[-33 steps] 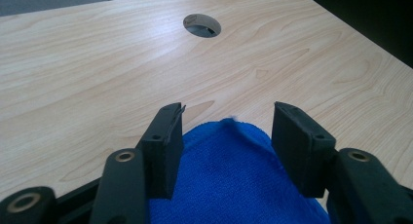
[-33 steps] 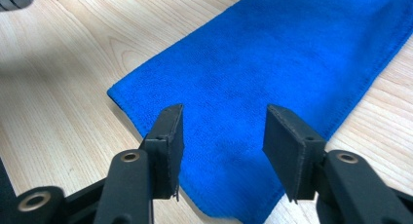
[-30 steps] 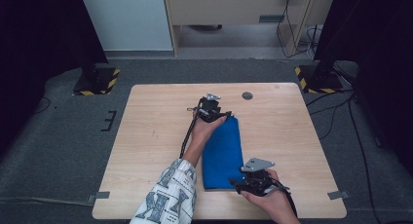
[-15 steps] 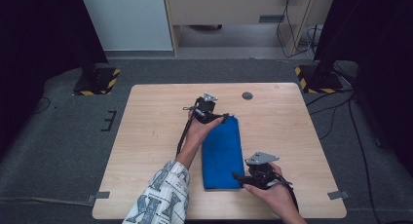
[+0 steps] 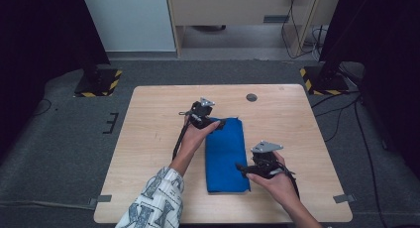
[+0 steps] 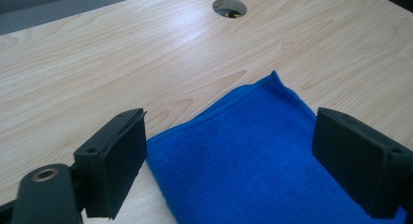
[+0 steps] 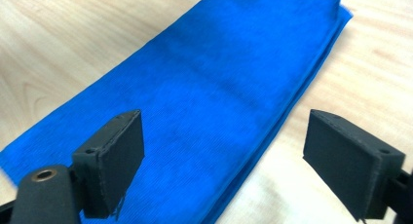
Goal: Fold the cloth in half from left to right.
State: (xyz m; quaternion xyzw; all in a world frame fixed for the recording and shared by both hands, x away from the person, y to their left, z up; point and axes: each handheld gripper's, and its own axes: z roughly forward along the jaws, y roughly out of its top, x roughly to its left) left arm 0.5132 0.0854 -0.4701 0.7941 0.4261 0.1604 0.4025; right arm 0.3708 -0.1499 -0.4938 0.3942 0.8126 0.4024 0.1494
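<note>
Now folded blue cloth (image 5: 226,153) flat between both parted grippers

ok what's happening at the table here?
A person is folding a blue cloth on the wooden table. It lies flat in a long folded strip. The left gripper at its far end and the right gripper at its near end have just been opening; neither holds the cloth.
</note>
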